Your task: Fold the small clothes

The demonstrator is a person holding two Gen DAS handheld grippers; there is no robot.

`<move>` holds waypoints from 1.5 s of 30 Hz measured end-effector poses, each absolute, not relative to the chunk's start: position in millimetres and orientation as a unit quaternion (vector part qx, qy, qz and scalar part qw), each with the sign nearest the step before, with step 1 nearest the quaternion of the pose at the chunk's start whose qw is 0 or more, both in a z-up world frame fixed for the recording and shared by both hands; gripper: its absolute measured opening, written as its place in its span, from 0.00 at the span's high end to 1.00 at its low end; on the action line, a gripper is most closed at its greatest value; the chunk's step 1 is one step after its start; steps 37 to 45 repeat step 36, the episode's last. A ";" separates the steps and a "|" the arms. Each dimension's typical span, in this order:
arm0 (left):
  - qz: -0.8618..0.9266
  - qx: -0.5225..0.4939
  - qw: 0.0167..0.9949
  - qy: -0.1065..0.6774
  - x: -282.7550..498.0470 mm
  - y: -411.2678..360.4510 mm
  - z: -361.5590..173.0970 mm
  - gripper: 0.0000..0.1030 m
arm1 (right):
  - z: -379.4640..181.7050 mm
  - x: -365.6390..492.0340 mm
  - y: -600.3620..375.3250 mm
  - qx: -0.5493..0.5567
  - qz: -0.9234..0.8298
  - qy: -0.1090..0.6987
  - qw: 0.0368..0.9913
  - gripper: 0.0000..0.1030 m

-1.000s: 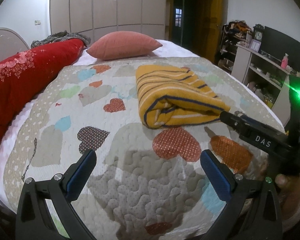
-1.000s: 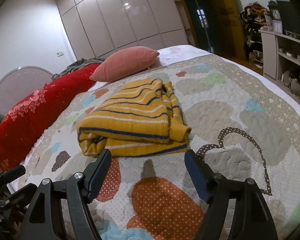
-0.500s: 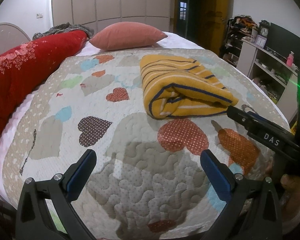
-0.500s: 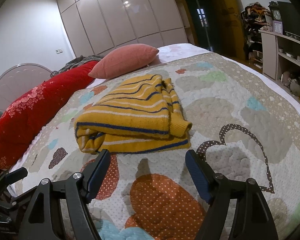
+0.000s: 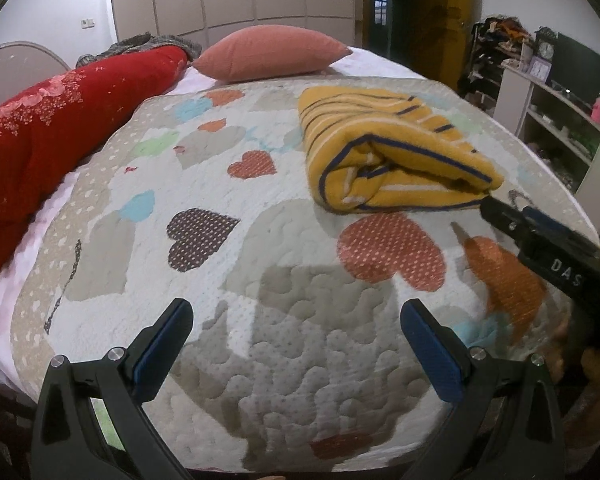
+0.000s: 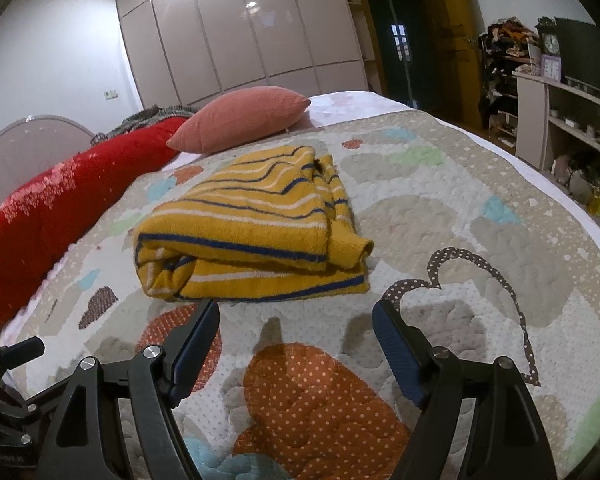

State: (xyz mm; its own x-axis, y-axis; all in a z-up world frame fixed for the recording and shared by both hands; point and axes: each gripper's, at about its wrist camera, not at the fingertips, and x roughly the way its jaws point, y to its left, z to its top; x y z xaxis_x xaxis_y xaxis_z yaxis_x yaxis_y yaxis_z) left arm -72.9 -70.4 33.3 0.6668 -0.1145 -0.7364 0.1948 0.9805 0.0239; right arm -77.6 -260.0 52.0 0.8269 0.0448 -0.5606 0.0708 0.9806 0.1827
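**Folded jumper, both tools standing off**

Since a second ago the left view has tipped a little further down, so the yellow striped jumper (image 5: 388,152) sits lower in its picture; nothing on the bed has shifted.

At far left a red blanket (image 5: 40,136) lies along the bed's edge, with a pink pillow (image 5: 268,54) beyond it. The left gripper (image 5: 296,344) hovers over the heart-patterned quilt (image 5: 204,264), jaws spread wide and empty, well short of the jumper. Right of centre the jumper rests on the quilt as a compact folded bundle, its cuff tucked at the near right corner. The right gripper (image 6: 296,340) hangs just before the bundle's near edge, jaws also wide with nothing between them, apparently not touching the cloth. Both tools standing off empty suggests the fold is finished.
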 end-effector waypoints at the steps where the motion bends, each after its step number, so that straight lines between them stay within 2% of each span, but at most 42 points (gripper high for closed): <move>1: -0.080 0.054 0.912 0.400 -73.0 -70.4 32.5 0.00 | 52.5 -77.8 -257.6 0.091 -0.008 0.292 0.952 0.19; 13: -0.072 0.067 0.909 0.404 -74.2 -70.1 28.0 0.00 | 51.1 -78.8 -244.4 0.057 -0.003 0.290 0.955 0.19; 45: -0.065 0.077 0.909 0.404 -75.7 -72.6 23.7 0.00 | 48.5 -77.1 -245.0 0.054 -0.009 0.292 0.955 0.17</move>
